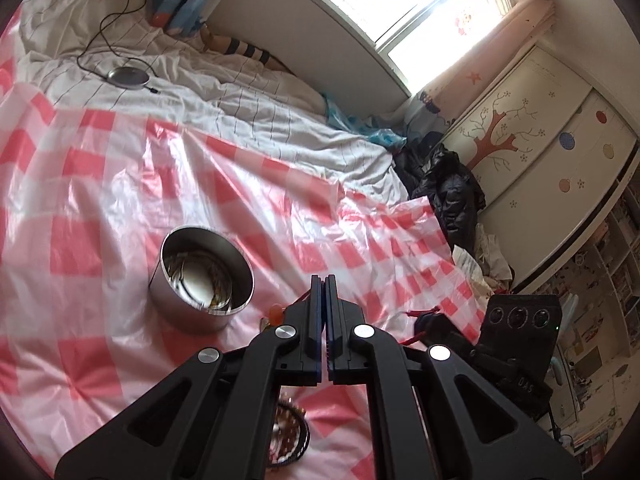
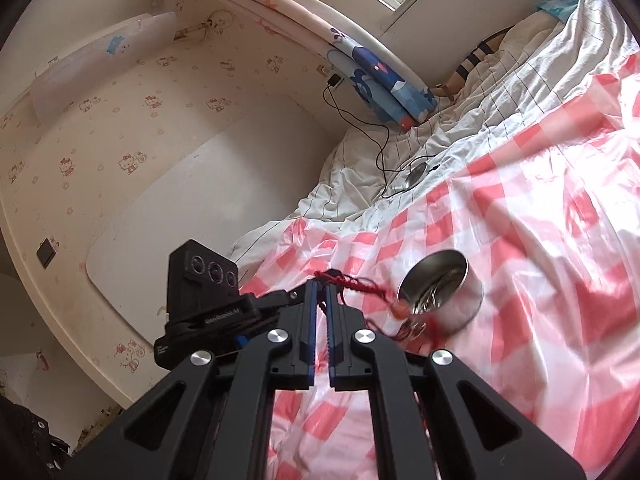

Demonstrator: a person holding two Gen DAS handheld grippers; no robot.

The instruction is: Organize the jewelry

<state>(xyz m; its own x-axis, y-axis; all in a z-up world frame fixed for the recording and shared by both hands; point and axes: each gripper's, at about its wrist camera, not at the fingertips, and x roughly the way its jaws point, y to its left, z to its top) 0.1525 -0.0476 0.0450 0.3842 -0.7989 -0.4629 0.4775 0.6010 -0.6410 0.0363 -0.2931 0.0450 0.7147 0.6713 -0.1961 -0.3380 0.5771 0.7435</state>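
Note:
A round steel tin (image 1: 202, 278) stands open on the red-and-white checked sheet (image 1: 100, 208) and holds some jewelry. It also shows in the right wrist view (image 2: 442, 294). My left gripper (image 1: 324, 284) is shut and empty, to the right of the tin. A beaded bracelet (image 1: 290, 432) lies under it on the sheet. My right gripper (image 2: 320, 286) is shut on a red braided cord bracelet (image 2: 354, 283), whose orange beads (image 2: 400, 310) hang beside the tin's rim. The right gripper's body also shows in the left wrist view (image 1: 480, 344).
White striped bedding (image 1: 248, 112) lies beyond the sheet, with a round metal disc on a black cable (image 1: 128, 77). A dark jacket (image 1: 448, 184) is heaped at the bed's far right corner. A wardrobe (image 1: 532, 152) and the window wall stand behind.

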